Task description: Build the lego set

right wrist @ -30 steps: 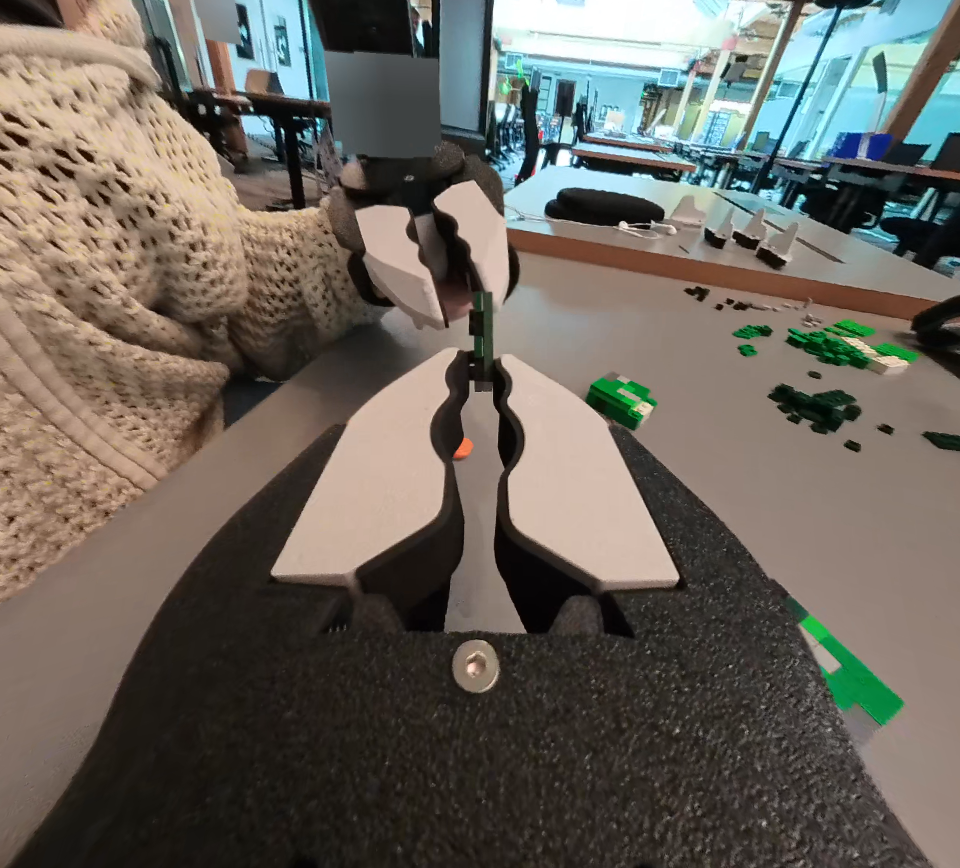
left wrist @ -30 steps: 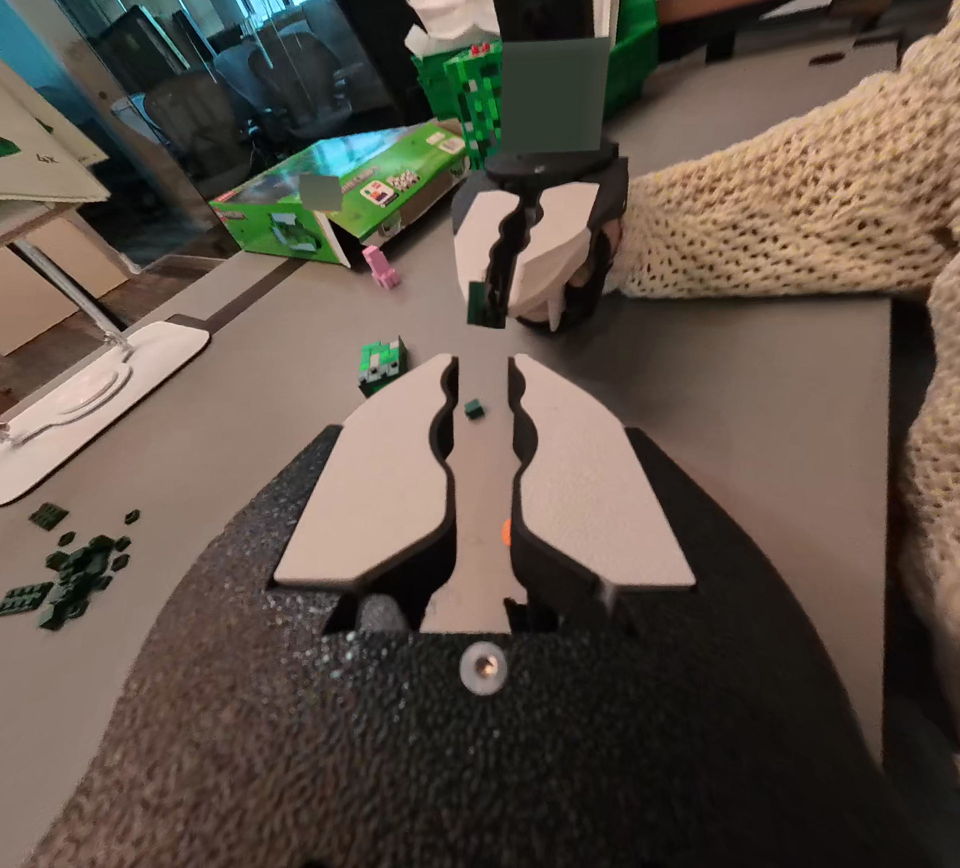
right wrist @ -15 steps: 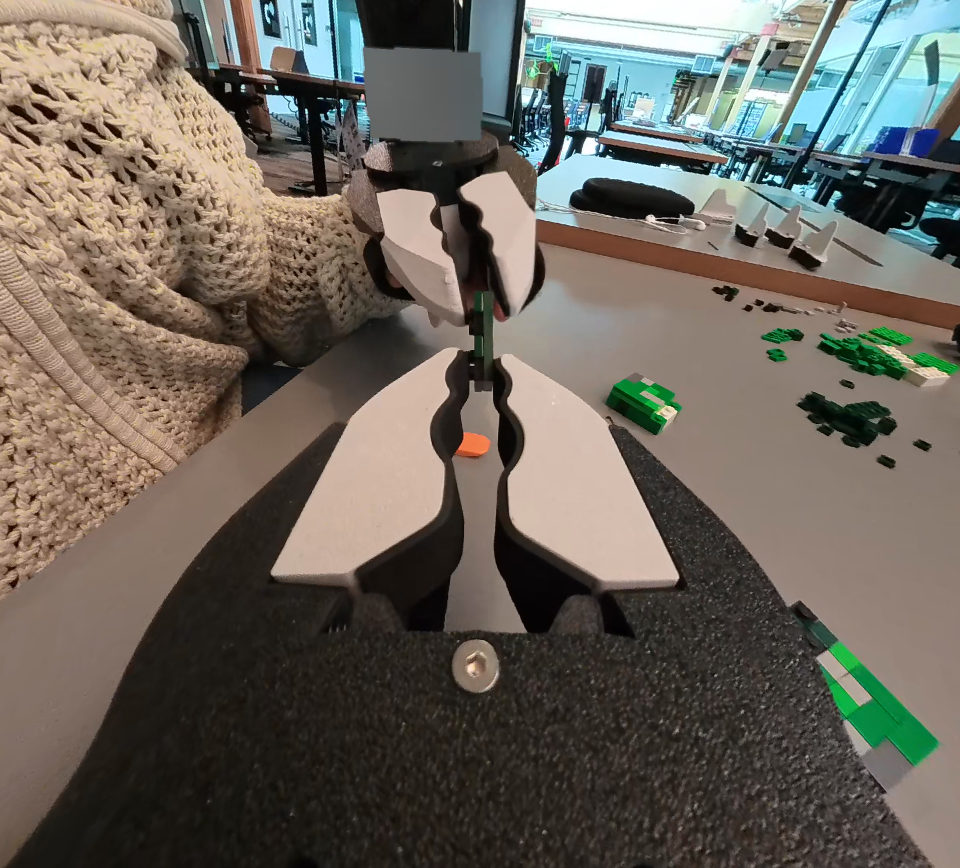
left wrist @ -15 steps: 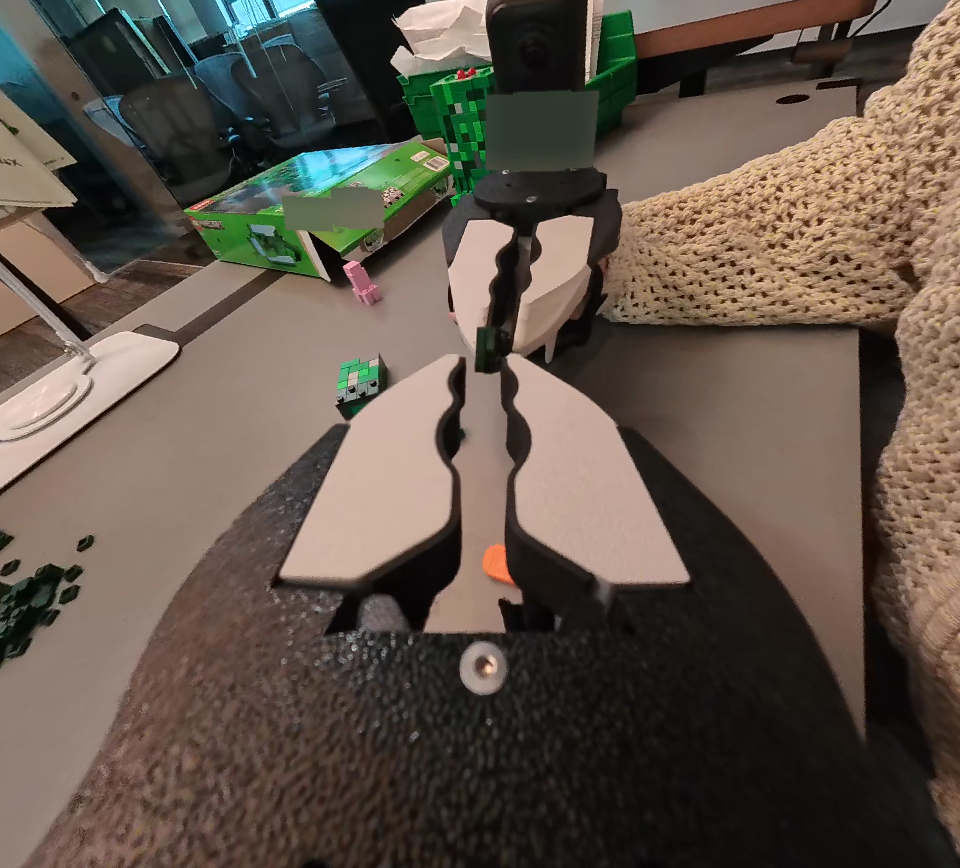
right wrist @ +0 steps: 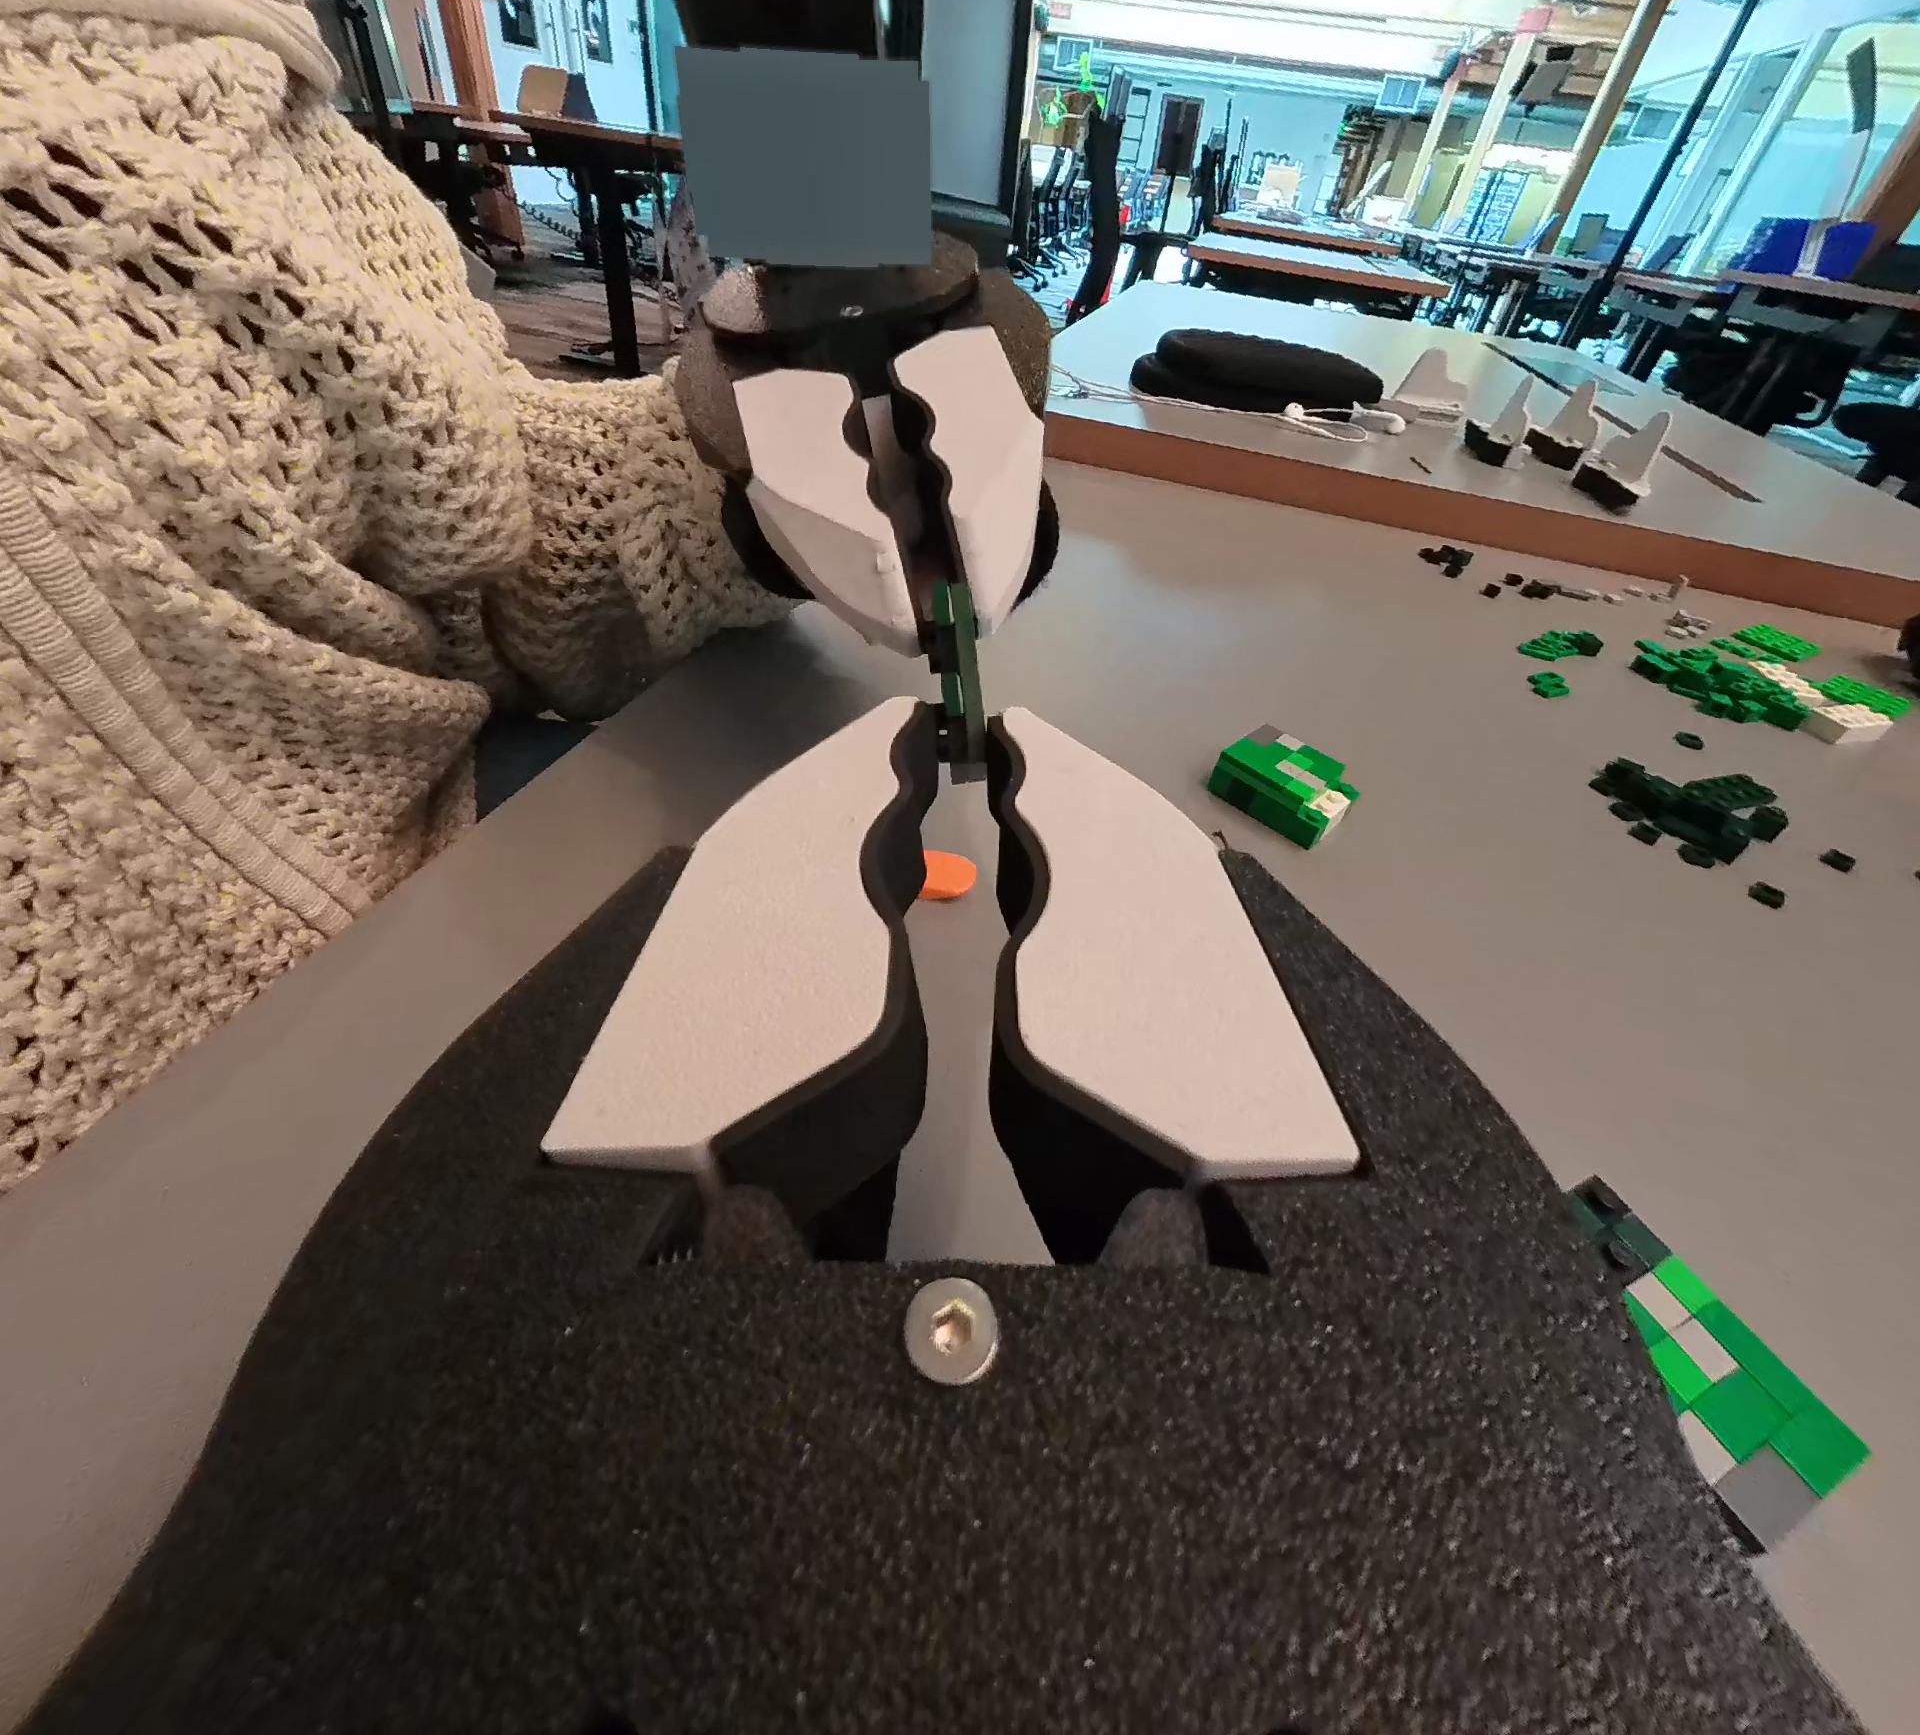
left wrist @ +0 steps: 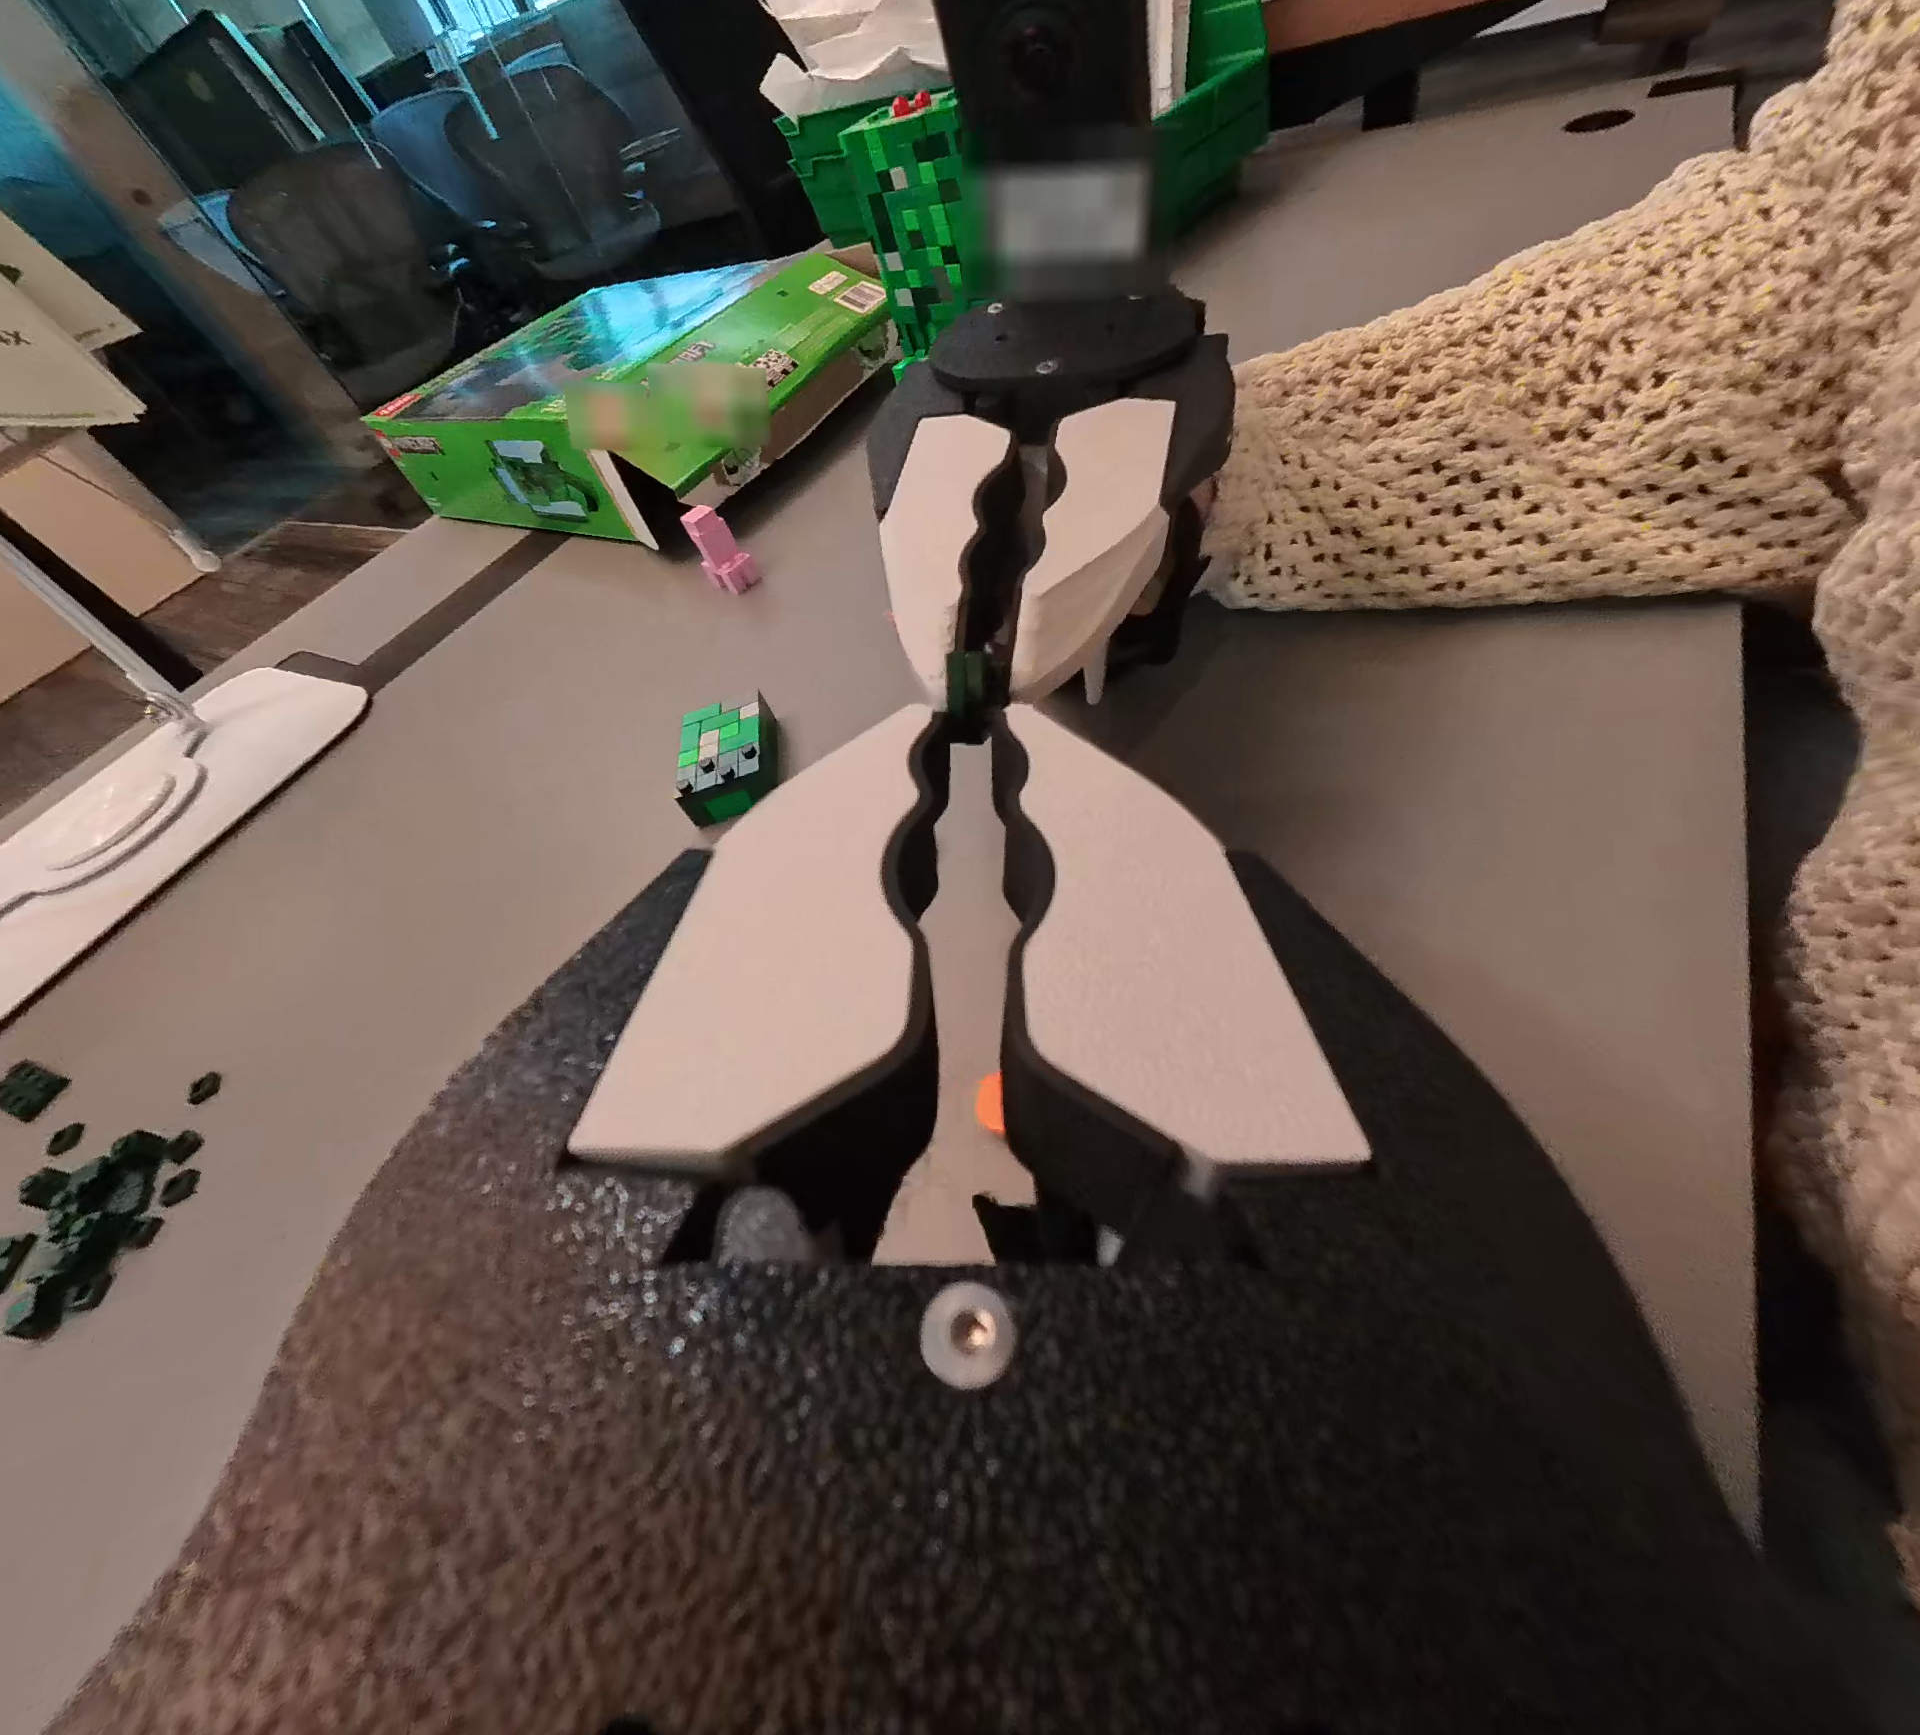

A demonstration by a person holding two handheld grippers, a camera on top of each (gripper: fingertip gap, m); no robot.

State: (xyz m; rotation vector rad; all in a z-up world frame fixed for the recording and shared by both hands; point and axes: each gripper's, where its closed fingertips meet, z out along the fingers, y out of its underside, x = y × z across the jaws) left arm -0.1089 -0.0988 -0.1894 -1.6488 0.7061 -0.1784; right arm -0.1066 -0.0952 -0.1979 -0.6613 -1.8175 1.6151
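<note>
My two grippers meet tip to tip above the grey table [left wrist: 1403,854]. My right gripper [right wrist: 961,740] is shut on the lower end of a thin dark green lego piece [right wrist: 961,677] that stands upright. My left gripper [left wrist: 968,731] has its fingertips closed on the other end of the same piece [left wrist: 966,693]. The left gripper [right wrist: 948,615] faces me in the right wrist view. The right gripper [left wrist: 975,669] faces me in the left wrist view. An orange dot [right wrist: 945,875] lies on the table below.
A small green block build [left wrist: 727,755] [right wrist: 1283,781], a pink figure [left wrist: 722,547], a green box [left wrist: 623,418] and a lamp base [left wrist: 156,802] are on the table. Loose dark green bricks [left wrist: 94,1207] [right wrist: 1683,812], a bright green pile [right wrist: 1745,677] and a green-white strip [right wrist: 1745,1373] lie about. Knit sleeves [left wrist: 1507,459] flank the grippers. Only a small space, under 4 cm, lies between the two pairs of fingers.
The grippers have come together. My left gripper has narrowed its fingers onto the green piece that the right gripper holds. A small green brick seen between the left fingers is out of sight.
</note>
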